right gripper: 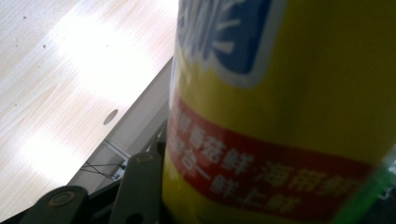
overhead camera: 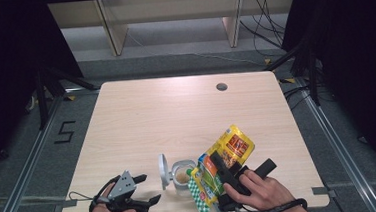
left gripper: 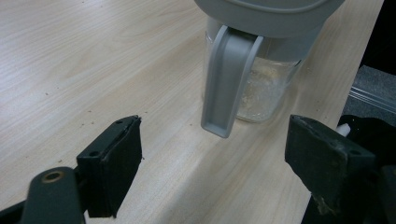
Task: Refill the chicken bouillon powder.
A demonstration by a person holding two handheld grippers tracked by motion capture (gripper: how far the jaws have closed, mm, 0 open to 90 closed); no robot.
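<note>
A clear glass jar (overhead camera: 183,175) with pale crumbs in its bottom stands near the table's front edge, its grey flip lid (overhead camera: 164,171) swung open to the left. My left gripper (overhead camera: 148,189) rests open just left of it. In the left gripper view the jar (left gripper: 261,88) and the lid's grey tab (left gripper: 227,84) stand ahead of the open left gripper (left gripper: 215,158), untouched. My right gripper (overhead camera: 219,170) is shut on a yellow printed pouch (overhead camera: 229,145), held tilted with its green lower end beside the jar's right side. The pouch (right gripper: 280,107) sits close up against one jaw.
The wooden table (overhead camera: 176,112) has a round cable hole (overhead camera: 221,87) at the back right. The jar and both hands are close to the front edge. Beyond the table are shelf legs and floor cables (overhead camera: 266,35); a "5" mark (overhead camera: 65,132) is on the floor at left.
</note>
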